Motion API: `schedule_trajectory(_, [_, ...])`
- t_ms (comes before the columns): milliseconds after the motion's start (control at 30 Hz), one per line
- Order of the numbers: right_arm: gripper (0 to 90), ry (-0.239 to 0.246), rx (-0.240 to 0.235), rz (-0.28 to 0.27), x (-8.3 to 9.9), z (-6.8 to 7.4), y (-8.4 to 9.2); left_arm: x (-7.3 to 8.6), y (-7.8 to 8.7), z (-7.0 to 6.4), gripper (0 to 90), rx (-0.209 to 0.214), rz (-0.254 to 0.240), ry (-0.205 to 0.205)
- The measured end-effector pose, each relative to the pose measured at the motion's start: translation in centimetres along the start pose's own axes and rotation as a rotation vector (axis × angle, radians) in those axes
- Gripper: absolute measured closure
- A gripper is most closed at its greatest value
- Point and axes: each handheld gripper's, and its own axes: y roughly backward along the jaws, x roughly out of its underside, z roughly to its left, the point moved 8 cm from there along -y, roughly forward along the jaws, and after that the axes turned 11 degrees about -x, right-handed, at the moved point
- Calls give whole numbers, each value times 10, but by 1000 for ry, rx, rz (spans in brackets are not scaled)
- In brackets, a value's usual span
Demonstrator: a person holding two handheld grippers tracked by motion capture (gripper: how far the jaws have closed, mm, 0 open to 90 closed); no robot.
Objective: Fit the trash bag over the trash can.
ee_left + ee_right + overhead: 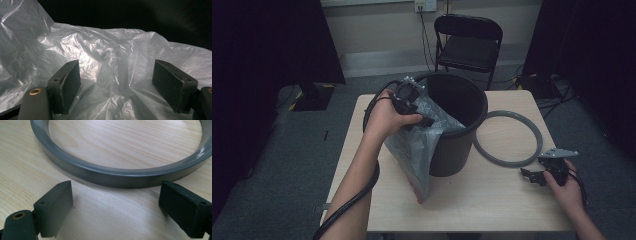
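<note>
We hold the left gripper (424, 120) at the near-left rim of the black bin (457, 125), mid-table, jaws spread over the grey plastic bag (417, 150) draped there. Right gripper (537, 176), jaws spread, rests near the right edge beside the grey ring (512, 162).

Bin (459, 145) interior dark; bag (422, 145) hides near wall; ring (120, 176) cropped.
</note>
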Motion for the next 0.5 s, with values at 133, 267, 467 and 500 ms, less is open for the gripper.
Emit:
schedule_trajectory(133, [113,0,0,0,0,0,0,0,0,0,223,-1,0,0])
schedule_trajectory(267, [113,0,0,0,0,0,0,-2,2,1,232,-5,-20,10])
schedule_trajectory(467, [113,0,0,0,0,0,0,-8,14,6,231,-26,-54,15])
schedule_trajectory(500, [113,0,0,0,0,0,0,-9,17,7,231,-33,-59,11])
